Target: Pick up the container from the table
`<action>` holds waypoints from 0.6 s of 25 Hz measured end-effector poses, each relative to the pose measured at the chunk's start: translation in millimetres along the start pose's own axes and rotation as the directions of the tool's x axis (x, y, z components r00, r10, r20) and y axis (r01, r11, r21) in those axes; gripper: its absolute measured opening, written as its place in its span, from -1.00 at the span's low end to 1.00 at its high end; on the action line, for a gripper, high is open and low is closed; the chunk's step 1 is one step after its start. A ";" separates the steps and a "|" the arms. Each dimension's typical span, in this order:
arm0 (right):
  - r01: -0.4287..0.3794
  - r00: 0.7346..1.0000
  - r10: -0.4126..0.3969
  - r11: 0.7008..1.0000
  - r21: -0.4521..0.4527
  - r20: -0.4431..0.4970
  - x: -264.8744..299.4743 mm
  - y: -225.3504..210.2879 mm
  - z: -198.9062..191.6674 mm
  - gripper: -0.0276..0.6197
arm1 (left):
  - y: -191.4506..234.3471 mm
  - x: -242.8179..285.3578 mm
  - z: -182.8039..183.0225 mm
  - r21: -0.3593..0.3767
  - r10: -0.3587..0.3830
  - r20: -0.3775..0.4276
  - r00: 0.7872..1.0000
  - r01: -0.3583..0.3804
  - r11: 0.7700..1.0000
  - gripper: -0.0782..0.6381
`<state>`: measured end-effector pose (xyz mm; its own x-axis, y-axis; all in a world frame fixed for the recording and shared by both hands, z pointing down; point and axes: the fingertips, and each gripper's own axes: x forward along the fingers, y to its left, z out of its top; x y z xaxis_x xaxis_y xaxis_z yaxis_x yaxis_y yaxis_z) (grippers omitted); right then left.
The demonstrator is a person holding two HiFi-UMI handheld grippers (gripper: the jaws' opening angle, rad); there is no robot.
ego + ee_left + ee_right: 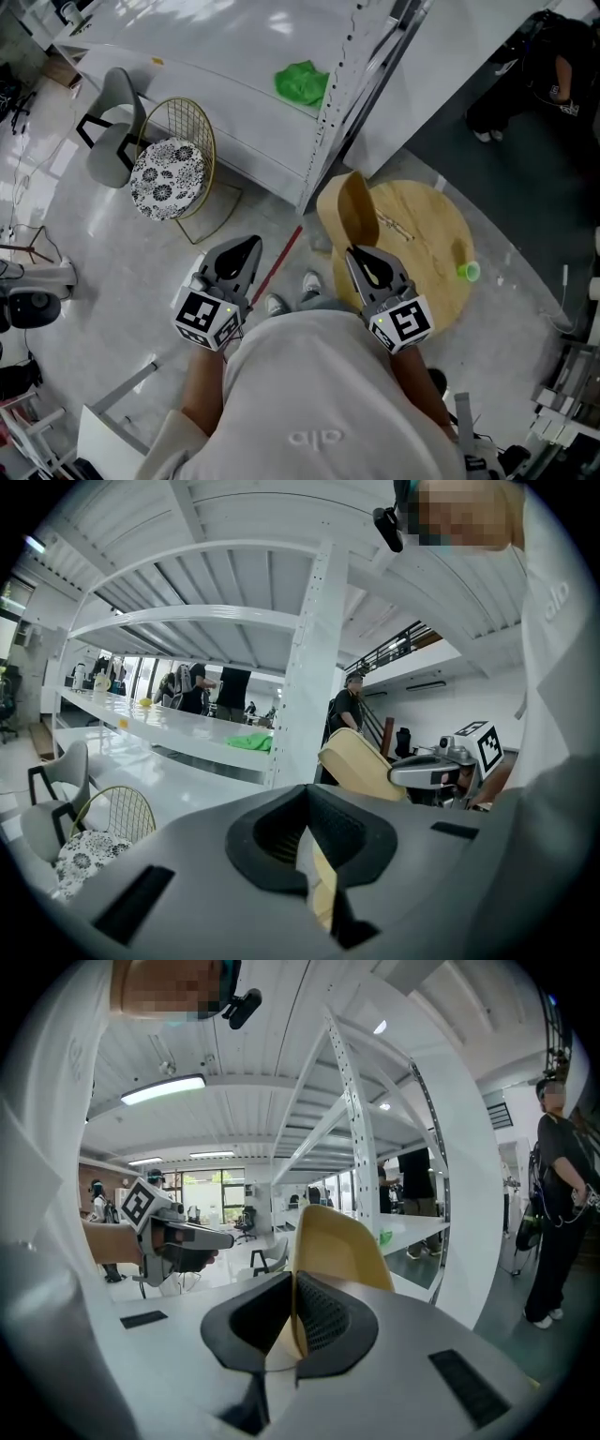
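The container point(349, 212) is a tan, shell-shaped wooden bowl. It stands on edge in the air above the near rim of a round wooden table point(427, 246). My right gripper point(360, 253) is shut on its rim, and in the right gripper view the container point(339, 1244) rises straight out of the right gripper's point(292, 1314) pinched jaws. My left gripper point(241, 249) hovers over the floor to the left with its jaws together and nothing in them. The left gripper view shows the left gripper point(314, 853), the container point(361, 766) and the right gripper point(434, 772) beside it.
A small green cup point(468, 272) stands on the table's right side. A white shelving unit point(234, 66) with a perforated post point(340, 94) and a green cloth point(302, 83) runs behind. A wire chair with a floral cushion point(168, 178) stands at the left. A bystander point(560, 1204) stands at the right.
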<state>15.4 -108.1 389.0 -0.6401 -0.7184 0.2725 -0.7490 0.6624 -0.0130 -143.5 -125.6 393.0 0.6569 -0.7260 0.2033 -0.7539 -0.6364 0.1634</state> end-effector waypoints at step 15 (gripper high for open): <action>0.022 1.000 -0.022 1.000 0.003 -0.020 -4.5 -3.7 -7.3 -0.79 | -12.0 -4.0 -5.9 0.000 -0.015 -0.016 1.000 0.015 1.000 -0.74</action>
<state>22.3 -105.7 394.8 -0.6199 -0.7283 0.2921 -0.7634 0.6458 -0.0101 -137.1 -113.6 395.9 0.6677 -0.7125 0.2159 -0.7442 -0.6469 0.1667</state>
